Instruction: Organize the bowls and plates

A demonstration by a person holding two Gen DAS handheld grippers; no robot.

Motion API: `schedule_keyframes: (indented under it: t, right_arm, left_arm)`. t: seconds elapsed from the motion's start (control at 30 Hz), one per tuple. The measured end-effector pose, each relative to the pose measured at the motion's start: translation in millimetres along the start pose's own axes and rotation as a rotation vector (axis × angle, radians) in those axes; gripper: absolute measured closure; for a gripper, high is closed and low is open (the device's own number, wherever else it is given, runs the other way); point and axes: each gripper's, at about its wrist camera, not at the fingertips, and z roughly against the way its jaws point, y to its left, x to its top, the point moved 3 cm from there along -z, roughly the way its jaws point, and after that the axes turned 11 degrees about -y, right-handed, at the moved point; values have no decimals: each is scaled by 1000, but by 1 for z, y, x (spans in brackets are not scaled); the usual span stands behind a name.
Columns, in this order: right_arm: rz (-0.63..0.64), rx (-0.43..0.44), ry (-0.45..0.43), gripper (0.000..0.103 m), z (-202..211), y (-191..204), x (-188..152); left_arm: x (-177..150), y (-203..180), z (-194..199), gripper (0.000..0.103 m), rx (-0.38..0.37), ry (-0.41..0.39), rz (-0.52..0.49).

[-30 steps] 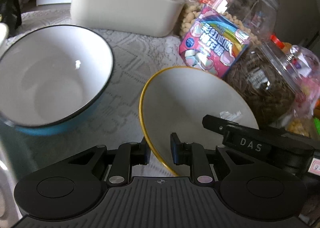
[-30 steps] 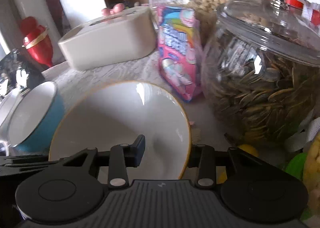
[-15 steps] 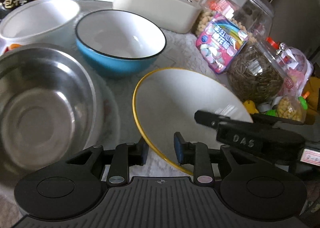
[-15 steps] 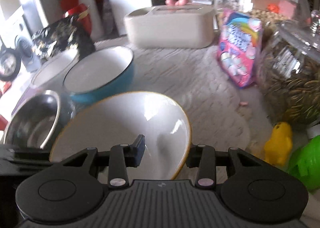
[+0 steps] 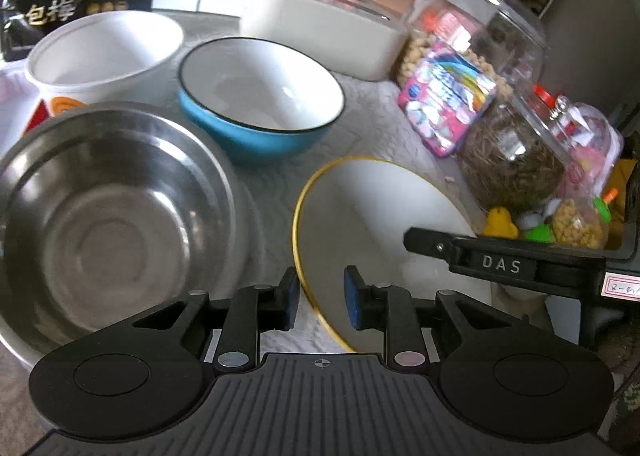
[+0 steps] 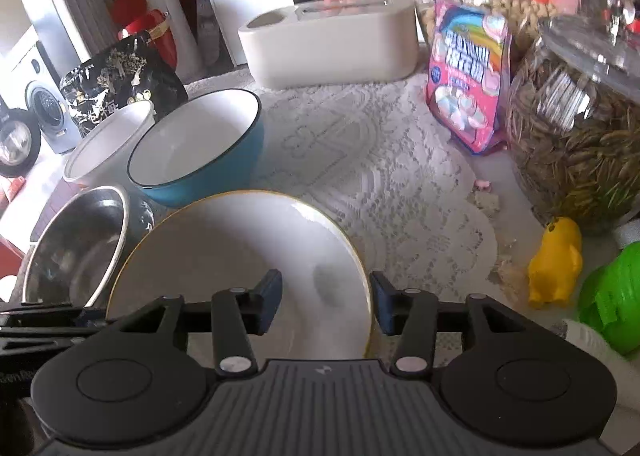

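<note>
While your left gripper (image 5: 319, 298) straddles the near-left rim of the gold-rimmed white plate (image 5: 372, 224), its blue pads sit on either side of the edge with daylight showing, so that's a loose bracket, not a pinch. Your right gripper (image 6: 326, 302) brackets the plate's right edge the same way, jaws parted wide, one pad over the plate's inside and one beyond the rim. Whether the plate rests on the lace tablecloth (image 6: 360, 176) or hangs above it, you can't tell from here. Just left of it sits the stainless steel bowl (image 5: 108, 216), beyond that the blue bowl (image 5: 260, 96), then the white bowl (image 5: 104, 48). Off right stands the sunflower seed jar (image 6: 580, 128), with the marshmallow bag (image 6: 468, 76) beside it.
</note>
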Motion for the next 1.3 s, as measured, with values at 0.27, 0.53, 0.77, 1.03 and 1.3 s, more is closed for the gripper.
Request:
schedule_keyframes:
  t: [0.27,0.53,0.77,1.03,1.3]
  right_arm:
    - [-48,-32,42,56,-10,-10,-4]
    - [-22,-6,38,62,-7,-4,-5]
    - [10,7,13,64,-2,-2,-4]
    - [-54,-20,-116,60,15,-4,33]
    - [-27,32,16,57,-28,31,101]
  left_arm:
    - [0,3,4,79,-11,-3,20]
    - [2,3,9,80,-2,-17,28]
    - [10,10,12,80,-44,-28,33]
    - [88,43,32,80,50,-129,-24]
    - [121,82,-32,80,68,37,30]
